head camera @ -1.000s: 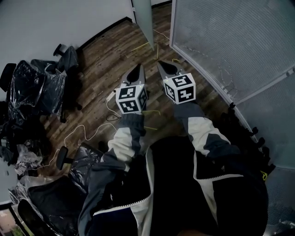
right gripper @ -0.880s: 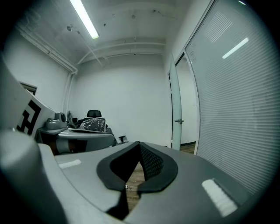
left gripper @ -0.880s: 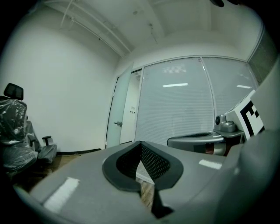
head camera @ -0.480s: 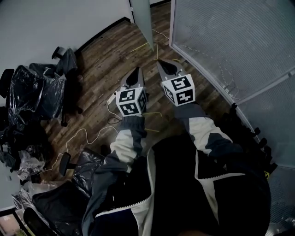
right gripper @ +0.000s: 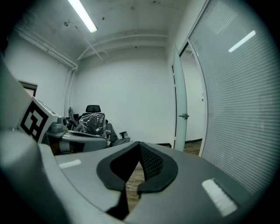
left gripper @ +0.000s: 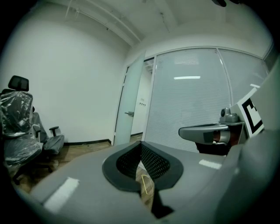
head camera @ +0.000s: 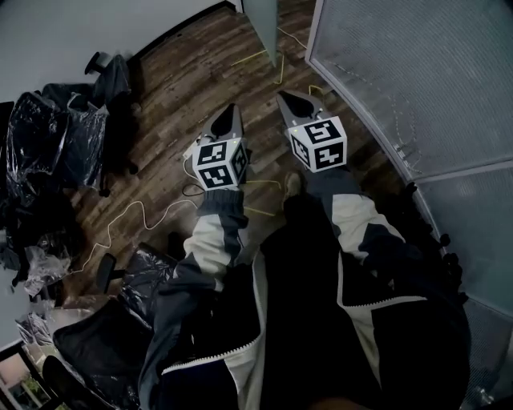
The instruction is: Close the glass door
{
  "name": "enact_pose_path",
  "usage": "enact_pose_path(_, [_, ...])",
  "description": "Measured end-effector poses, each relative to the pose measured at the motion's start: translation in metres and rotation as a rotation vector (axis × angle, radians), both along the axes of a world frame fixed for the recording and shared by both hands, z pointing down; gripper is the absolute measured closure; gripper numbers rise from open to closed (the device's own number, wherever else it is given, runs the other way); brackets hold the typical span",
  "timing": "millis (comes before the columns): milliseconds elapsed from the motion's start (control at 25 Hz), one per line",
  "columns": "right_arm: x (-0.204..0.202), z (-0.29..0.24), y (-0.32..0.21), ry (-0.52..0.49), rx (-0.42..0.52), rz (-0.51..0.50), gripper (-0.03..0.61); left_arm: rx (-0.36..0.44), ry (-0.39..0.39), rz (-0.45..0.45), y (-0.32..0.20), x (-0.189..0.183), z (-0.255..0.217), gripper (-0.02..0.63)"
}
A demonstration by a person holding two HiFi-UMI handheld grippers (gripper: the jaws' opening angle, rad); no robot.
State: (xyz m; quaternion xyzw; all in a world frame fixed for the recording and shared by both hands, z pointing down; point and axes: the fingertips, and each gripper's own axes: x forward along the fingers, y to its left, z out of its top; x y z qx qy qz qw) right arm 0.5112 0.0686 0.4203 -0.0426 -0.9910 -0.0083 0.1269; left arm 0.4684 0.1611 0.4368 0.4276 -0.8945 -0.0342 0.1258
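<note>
The glass door [head camera: 261, 19] stands open at the far end of the wood floor, beside the frosted glass wall [head camera: 417, 72]. In the left gripper view the door [left gripper: 131, 103] shows ahead with its metal handle [left gripper: 129, 113]; in the right gripper view the door [right gripper: 180, 109] and its handle [right gripper: 183, 116] are ahead, to the right. My left gripper [head camera: 227, 114] and right gripper [head camera: 287, 98] are held side by side, pointing toward the door and well short of it. Both are shut with nothing between the jaws [left gripper: 141, 145] [right gripper: 139, 143].
Plastic-wrapped office chairs [head camera: 56, 152] crowd the left side by the white wall. Yellow cables [head camera: 268, 58] and a white cable [head camera: 144, 212] lie on the floor between me and the door. More chairs [head camera: 104, 336] sit near my left leg.
Both grippers have moved forward toward the door and slightly down. The chairs on the left have slid back in the head view.
</note>
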Motion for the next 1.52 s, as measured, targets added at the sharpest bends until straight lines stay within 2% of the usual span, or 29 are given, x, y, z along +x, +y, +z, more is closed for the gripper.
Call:
enact_pose_path(160, [-0.056, 0.018, -0.023, 0.022, -0.038, -0.034, 0.574, -0.024, 0.025, -0.034, -0.016, -0.048, 0.014, 0.614])
enact_pose_path(400, [-0.166, 0.019, -0.075, 0.029, -0.040, -0.108, 0.574, -0.039, 0.037, -0.120, -0.059, -0.157, 0.014, 0.614])
enact_pose_path(520, [-0.208, 0.020, -0.101, 0.032, -0.034, -0.125, 0.574, -0.032, 0.029, -0.150, -0.078, -0.195, 0.006, 0.614])
enact_pose_path(680, [-0.252, 0.015, -0.132, 0.026, -0.042, -0.126, 0.574, -0.032, 0.026, -0.150, -0.102, -0.233, 0.004, 0.614])
enact_pose_path(960, [-0.327, 0.019, -0.152, 0.033, -0.026, -0.118, 0.574, -0.021, 0.019, -0.145, -0.121, -0.312, 0.001, 0.614])
enact_pose_path(1200, [-0.408, 0.033, -0.182, 0.037, -0.008, -0.039, 0.574, 0.009, 0.011, -0.087, -0.149, -0.407, 0.015, 0.614])
enact_pose_path(1520, [-0.541, 0.023, -0.205, 0.022, -0.002, 0.108, 0.574, 0.015, -0.004, 0.061, -0.186, -0.547, 0.007, 0.614])
